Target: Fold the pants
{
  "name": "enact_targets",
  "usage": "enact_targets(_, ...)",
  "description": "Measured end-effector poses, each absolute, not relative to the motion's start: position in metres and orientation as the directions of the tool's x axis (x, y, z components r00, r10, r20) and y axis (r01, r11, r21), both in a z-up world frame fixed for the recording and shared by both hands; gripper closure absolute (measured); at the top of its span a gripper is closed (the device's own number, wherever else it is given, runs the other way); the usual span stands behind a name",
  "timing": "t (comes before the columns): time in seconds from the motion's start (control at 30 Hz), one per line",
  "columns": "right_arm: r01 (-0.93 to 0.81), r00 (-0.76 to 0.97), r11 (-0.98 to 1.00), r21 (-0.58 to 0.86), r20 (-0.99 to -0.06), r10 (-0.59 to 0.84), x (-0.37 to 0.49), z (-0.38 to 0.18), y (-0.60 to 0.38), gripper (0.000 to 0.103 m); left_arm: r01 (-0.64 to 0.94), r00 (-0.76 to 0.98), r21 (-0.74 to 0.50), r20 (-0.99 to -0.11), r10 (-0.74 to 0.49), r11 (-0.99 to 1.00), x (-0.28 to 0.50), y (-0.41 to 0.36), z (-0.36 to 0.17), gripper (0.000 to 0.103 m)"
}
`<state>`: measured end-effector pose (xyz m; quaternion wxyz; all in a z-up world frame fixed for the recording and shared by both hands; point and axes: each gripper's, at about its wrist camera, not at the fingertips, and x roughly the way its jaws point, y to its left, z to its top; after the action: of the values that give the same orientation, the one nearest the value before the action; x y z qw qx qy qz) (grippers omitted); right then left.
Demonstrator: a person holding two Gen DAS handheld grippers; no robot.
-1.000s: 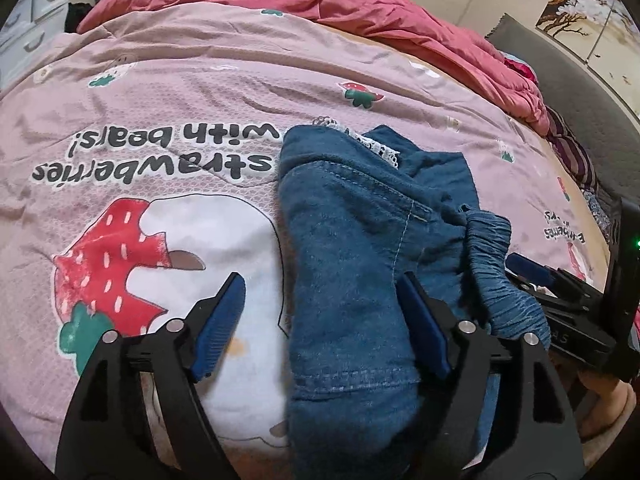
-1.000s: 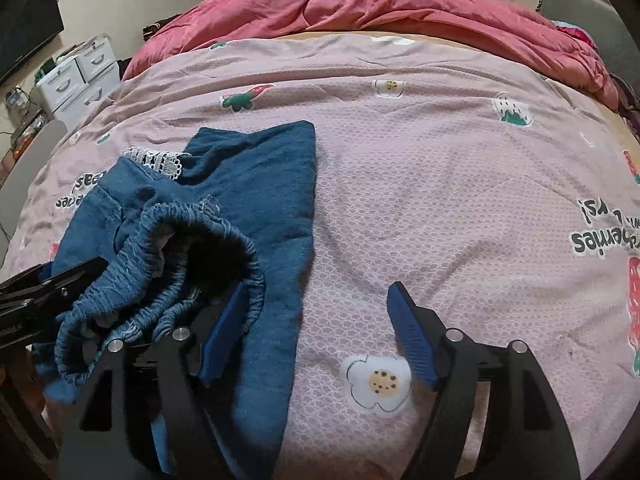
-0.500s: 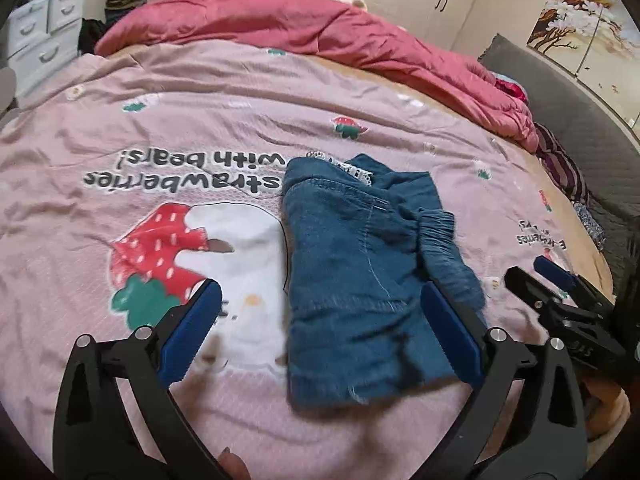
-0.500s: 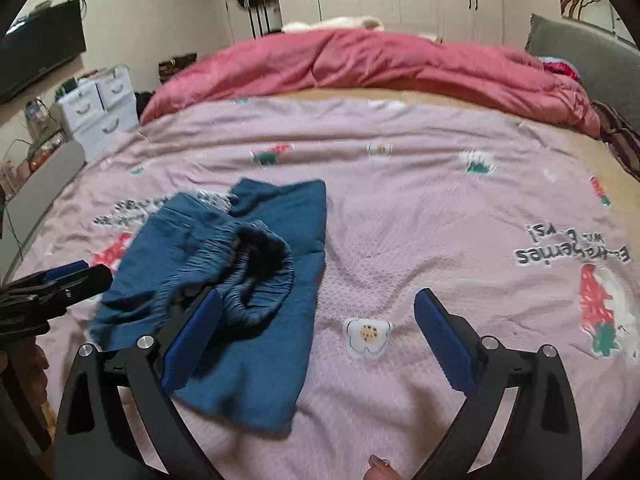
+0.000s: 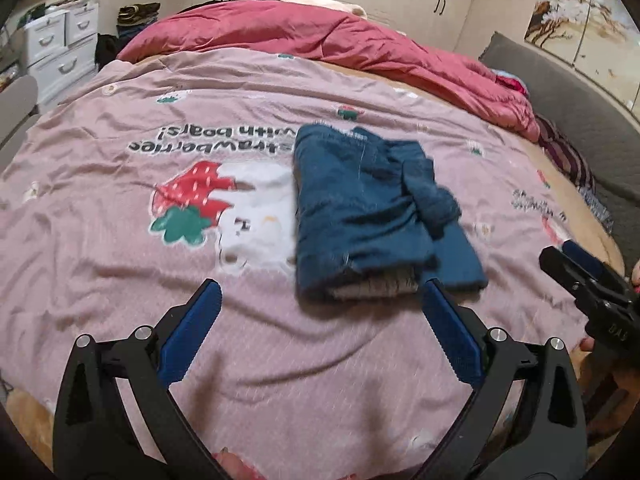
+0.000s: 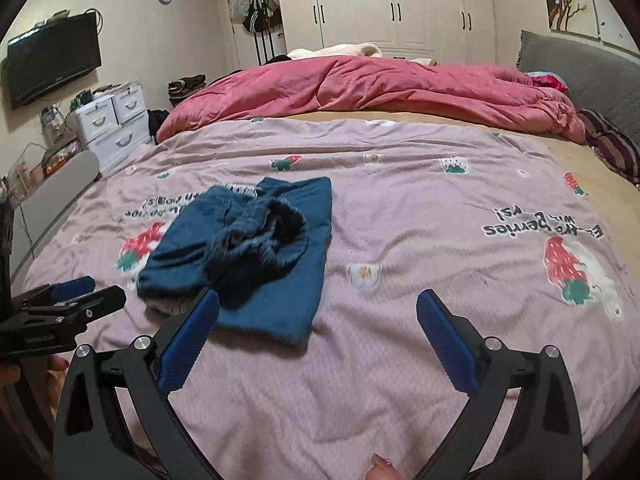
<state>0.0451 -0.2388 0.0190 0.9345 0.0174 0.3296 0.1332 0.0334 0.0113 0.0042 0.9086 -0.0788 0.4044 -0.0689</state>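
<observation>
The bed (image 6: 400,360) fills both of my views, spread with a mauve cover (image 5: 120,160) printed with strawberries and bears, and a pink quilt (image 6: 360,84) is bunched along its far side. On the cover lie the pants (image 5: 360,208), blue denim folded into a rough, thick packet with the gathered waistband (image 6: 260,236) heaped on top. They rest flat on the cover, ahead of both my tools and touching neither.

I hold my left gripper (image 5: 320,332) above the near part of the bed, tilted downward, its blue pads (image 5: 192,336) spread wide with only bare cover between them; the packet's near edge sits just past the right pad. My right gripper (image 6: 320,340) hangs the same way, angled down and spread wide, empty, with the pants ahead and to its left.
</observation>
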Motion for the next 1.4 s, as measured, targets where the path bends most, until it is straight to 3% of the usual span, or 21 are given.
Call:
enact_targets(0.47,-0.249,0.700,0.962,0.110,-0.666,0.258,0.016,-0.018,-0.226,0.004,0.046,0.644,-0.213,-0.740,-0.192,0.976,0.012,0.011,-0.023,0.009)
enact_targets(1.4,-0.233,0.668,0.963,0.132,-0.698,0.257,0.027,-0.026,-0.227,0.004,0.039,0.632,-0.185,-0.757,-0.168,0.982,0.016,0.001,-0.018,0.009)
